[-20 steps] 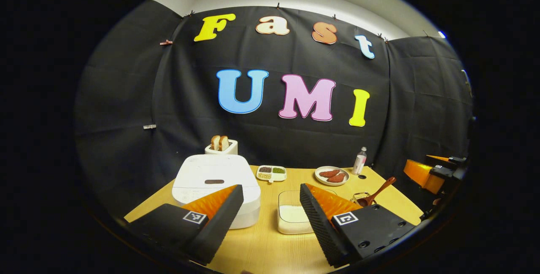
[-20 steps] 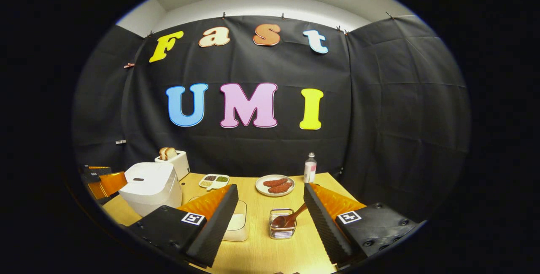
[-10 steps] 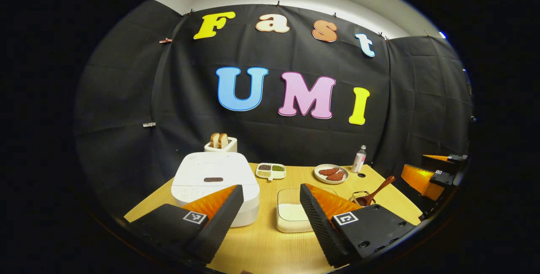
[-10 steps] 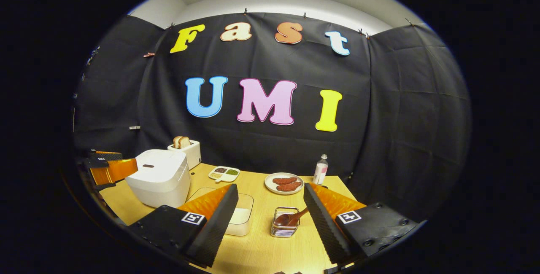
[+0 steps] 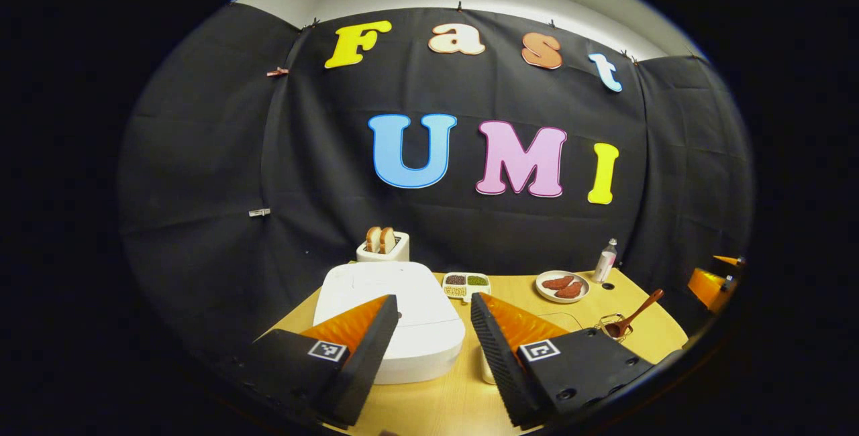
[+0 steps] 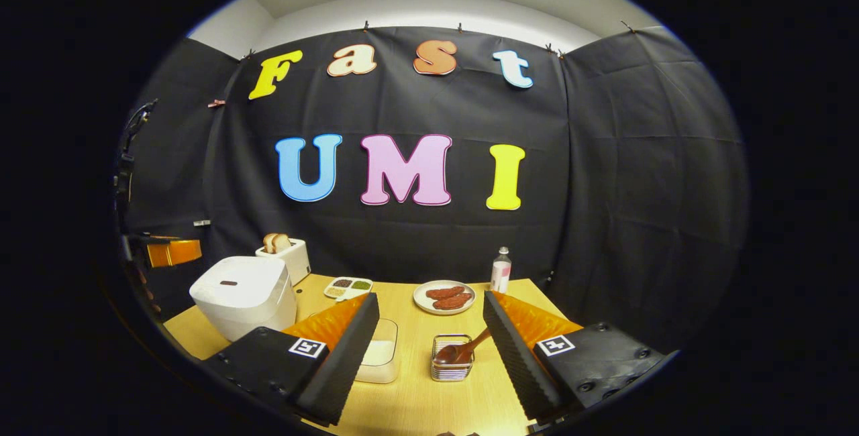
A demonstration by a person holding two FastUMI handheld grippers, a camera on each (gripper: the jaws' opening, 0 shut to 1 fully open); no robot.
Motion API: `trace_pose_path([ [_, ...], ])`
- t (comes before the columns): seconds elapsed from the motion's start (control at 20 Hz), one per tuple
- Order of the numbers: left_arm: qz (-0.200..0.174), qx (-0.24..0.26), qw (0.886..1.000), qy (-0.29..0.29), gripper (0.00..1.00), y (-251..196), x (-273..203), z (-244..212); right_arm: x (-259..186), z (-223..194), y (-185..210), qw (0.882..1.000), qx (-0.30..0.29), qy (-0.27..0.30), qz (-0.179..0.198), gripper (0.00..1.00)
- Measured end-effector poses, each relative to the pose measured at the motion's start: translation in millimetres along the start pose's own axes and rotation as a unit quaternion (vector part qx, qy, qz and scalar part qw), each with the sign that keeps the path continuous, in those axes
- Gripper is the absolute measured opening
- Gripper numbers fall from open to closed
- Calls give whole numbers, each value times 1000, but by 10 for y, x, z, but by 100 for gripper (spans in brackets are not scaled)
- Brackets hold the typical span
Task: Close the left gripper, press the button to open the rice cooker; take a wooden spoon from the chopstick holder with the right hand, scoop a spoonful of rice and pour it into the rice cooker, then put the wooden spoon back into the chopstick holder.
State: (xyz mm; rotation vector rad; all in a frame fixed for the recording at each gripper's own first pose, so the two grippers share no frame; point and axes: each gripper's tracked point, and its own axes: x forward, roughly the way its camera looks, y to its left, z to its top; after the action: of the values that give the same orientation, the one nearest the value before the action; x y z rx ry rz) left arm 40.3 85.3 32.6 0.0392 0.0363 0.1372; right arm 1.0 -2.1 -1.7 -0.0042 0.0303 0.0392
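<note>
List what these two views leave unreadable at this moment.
- Rice cooker button: left gripper view, behind the left gripper finger.
- Rice container: right gripper view, near side behind the right gripper finger.
- Wooden spoon handle end: right gripper view, behind the other finger.
- Divided dish contents: too small.

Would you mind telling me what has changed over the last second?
The left tool has narrowed its opening slightly and moved nearer the rice cooker. Nothing was grasped or released. The right tool stays open, and the wooden spoon remains in the chopstick holder.

Recording booth, black cloth wall, wooden table
</note>
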Motion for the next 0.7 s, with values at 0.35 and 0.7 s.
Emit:
trace_pose_path([
  [0.35,23,25,998,52,40,341,484,-75,-65,-132,-196,999,14,18,-31,98],
  [0.7,32,-6,991,128,8,606,981,-523,-150,-225,-408,998,19,34,-58,98],
])
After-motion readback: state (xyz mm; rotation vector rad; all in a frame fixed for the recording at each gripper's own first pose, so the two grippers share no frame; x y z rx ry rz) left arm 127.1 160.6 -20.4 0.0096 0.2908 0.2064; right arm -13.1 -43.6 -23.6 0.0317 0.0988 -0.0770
